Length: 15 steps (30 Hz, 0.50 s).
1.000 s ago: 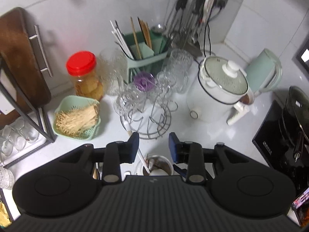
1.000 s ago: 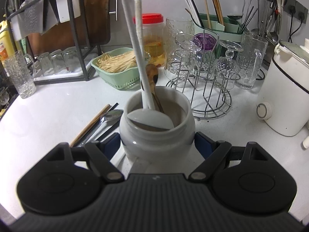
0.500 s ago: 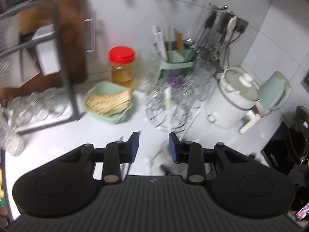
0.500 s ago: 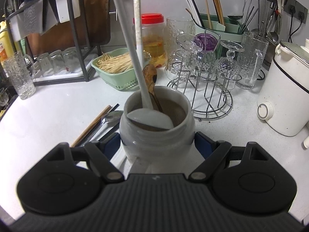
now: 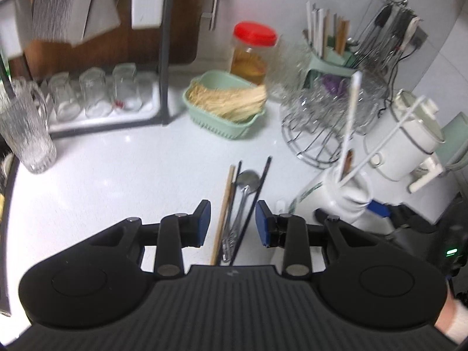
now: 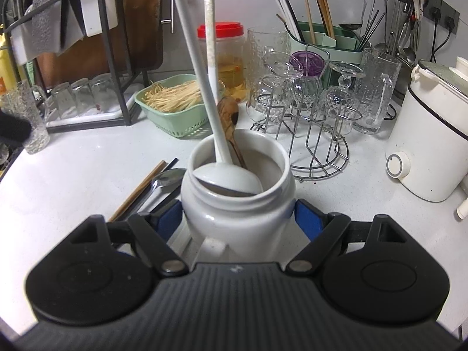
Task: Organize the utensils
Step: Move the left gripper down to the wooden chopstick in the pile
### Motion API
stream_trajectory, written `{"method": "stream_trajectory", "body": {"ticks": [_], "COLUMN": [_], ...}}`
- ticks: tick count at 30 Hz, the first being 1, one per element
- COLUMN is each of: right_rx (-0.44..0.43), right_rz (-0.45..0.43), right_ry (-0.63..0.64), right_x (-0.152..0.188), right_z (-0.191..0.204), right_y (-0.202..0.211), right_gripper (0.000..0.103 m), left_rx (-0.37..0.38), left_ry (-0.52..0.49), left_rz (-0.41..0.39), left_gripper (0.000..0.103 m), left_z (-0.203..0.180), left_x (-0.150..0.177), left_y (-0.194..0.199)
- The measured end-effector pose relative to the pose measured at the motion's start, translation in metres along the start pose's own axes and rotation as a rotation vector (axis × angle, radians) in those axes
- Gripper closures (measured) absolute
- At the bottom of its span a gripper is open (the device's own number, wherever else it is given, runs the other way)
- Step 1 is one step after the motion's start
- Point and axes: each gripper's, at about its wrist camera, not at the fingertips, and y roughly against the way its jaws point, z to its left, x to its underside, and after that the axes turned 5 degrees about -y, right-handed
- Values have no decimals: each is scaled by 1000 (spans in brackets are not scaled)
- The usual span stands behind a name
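Hovering agape with left gripper (image 5: 232,224) over loose utensils (image 5: 238,204), next pinching one, right gripper (image 6: 238,219) clamping jar (image 6: 237,201).

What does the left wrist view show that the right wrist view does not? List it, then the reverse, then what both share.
Only the left wrist view: the open left tool above the loose utensils, and the whole metal spoon. Only the right wrist view: the white jar's inside, with the white ladle bowl and wooden spoon, and the right tool clamping it. Both: the green basket, red-lidded jar and glass rack.
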Motion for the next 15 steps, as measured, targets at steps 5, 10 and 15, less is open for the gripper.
{"method": "stream_trajectory", "body": {"ticks": [5, 10, 15], "right_rx": [1, 0, 2], "right_rz": [11, 25, 23], "right_ry": [5, 11, 4], "right_x": [-2, -4, -3], "right_z": [0, 1, 1], "right_y": [0, -1, -1], "right_gripper": [17, 17, 17], "left_rx": [-1, -18, -32], "left_ry": [37, 84, 58], "left_rz": [26, 62, 67], "left_gripper": [65, 65, 66], "left_z": [24, 53, 60], "left_x": [16, 24, 21], "left_y": [-39, -79, -104]}}
